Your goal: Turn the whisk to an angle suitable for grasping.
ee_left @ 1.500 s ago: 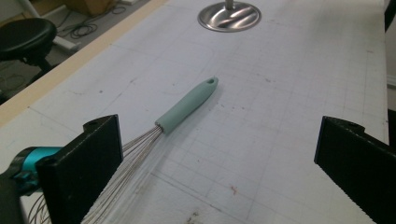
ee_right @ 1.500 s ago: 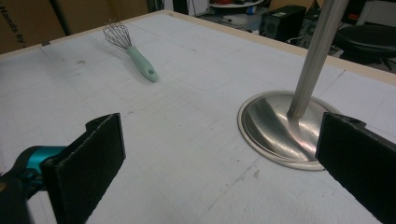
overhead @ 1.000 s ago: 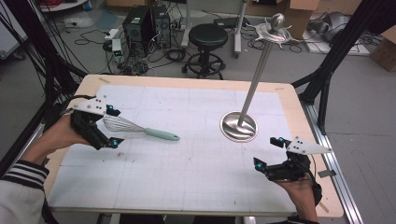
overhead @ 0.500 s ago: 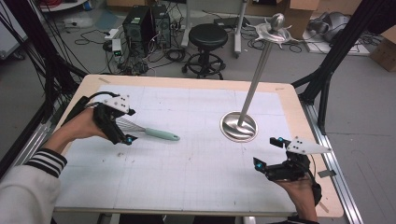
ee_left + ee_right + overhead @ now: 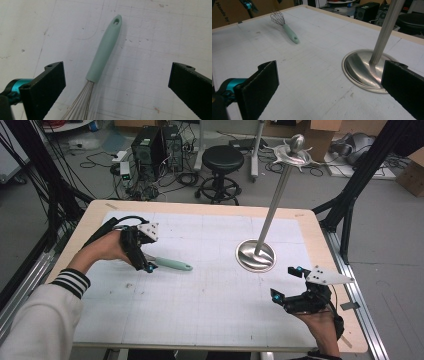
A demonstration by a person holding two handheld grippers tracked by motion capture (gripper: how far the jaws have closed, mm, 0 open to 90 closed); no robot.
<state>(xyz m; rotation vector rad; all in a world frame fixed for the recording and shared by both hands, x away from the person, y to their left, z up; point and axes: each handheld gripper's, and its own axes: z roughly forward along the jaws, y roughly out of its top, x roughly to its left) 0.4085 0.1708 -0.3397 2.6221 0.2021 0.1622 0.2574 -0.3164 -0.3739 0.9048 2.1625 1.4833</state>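
A whisk (image 5: 172,265) with a mint-green handle lies on the white gridded table mat (image 5: 200,320), left of centre. My left gripper (image 5: 145,260) hovers over its wire head, open. In the left gripper view the handle (image 5: 105,50) and wires (image 5: 80,107) lie between the wide-apart jaws of the left gripper (image 5: 117,75), untouched. My right gripper (image 5: 287,282) stands open near the front right, just in front of a steel stand (image 5: 255,255) with a tall pole. From the right gripper (image 5: 331,72) I see the stand base (image 5: 364,70) close by and the whisk (image 5: 287,27) far off.
The stand's pole (image 5: 277,195) leans up to a knobbed top (image 5: 295,147) above the table's back right. Beyond the far edge are a black stool (image 5: 222,157), computer towers (image 5: 155,145) and floor cables. Wooden table border (image 5: 320,245) runs along the right.
My left gripper has moved right from the table's left edge to above the whisk's wire head. The right gripper and the whisk have stayed put.
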